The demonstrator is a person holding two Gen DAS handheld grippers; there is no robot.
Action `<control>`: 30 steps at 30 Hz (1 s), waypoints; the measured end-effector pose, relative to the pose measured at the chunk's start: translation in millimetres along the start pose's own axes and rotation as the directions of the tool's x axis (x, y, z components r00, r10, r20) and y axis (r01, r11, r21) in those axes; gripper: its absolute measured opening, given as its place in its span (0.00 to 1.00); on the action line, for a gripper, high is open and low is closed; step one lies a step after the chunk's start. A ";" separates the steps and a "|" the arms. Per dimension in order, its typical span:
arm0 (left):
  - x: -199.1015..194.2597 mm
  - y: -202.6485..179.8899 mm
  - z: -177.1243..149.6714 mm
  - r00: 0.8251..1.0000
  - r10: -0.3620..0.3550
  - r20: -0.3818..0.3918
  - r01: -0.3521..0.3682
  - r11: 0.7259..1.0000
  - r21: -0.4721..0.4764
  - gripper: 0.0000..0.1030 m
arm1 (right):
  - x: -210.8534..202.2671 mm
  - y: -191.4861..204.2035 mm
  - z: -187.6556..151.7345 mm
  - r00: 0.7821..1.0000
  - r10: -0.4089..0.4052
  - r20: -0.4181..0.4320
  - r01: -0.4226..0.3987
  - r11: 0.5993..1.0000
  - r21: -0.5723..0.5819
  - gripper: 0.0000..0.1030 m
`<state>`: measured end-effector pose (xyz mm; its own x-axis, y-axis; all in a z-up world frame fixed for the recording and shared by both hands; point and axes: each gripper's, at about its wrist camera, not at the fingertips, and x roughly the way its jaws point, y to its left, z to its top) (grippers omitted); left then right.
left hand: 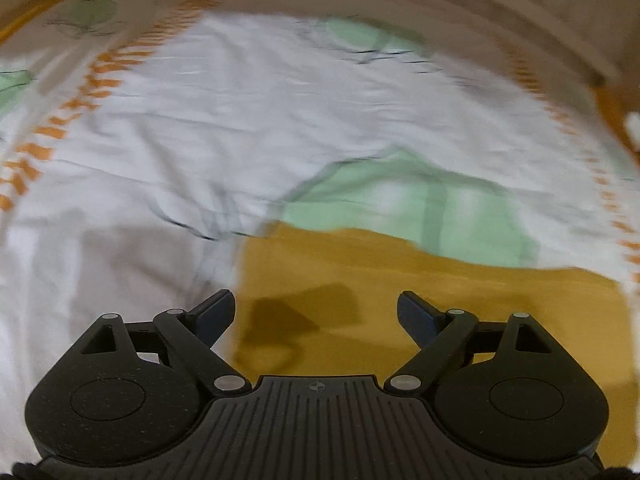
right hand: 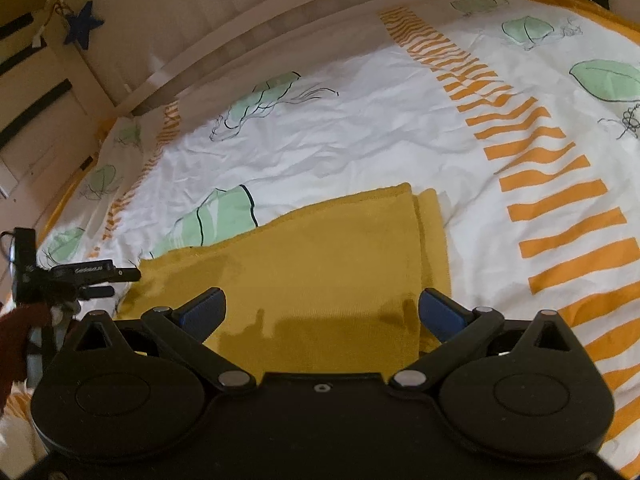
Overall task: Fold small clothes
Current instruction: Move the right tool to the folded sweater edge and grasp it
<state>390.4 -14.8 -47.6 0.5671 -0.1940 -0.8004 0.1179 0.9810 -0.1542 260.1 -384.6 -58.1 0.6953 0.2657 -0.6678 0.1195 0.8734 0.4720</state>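
Right gripper: jaws spread wide, nothing between the blue pads, held low over the near part of the mustard-yellow garment. Left gripper: jaws likewise released and empty, seen over the near left corner of the same garment; this view is blurred, so finer detail cannot be told. The left gripper is also seen from the right wrist camera, at the garment's far left corner, though contact with the cloth cannot be told. Garment: laid flat on the bedcover, folded, with a narrower underlayer showing along its right edge. Bedcover: white, creased, printed with pale green leaf shapes outlined in black, one lying just beyond the garment's far edge, and bands of orange stripes well to the right. Beyond the bedcover: a pale wooden bed rail, and on the far left wall a dark blue star.
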 end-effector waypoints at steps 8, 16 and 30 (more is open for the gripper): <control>-4.7 -75.1 -14.0 0.999 -0.020 -0.035 0.023 0.996 0.084 0.86 | -9.1 -9.4 7.8 0.999 0.034 0.014 -0.035 0.997 0.064 1.00; 26.2 -113.0 -18.5 0.996 0.059 -0.071 -0.051 0.993 0.108 0.86 | -22.3 -26.5 20.6 0.997 0.031 0.065 -0.040 0.991 0.129 1.00; 40.3 -122.6 -35.1 0.983 0.169 -0.078 -0.155 0.975 0.161 0.95 | -29.0 -39.9 29.6 0.995 0.050 0.089 -0.066 0.981 0.184 1.00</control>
<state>370.2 -142.6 -81.3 0.5137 -0.0242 -0.8576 0.1585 0.9851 0.0671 256.1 -439.3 -40.5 0.7609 0.2717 -0.5892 0.2016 0.7642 0.6127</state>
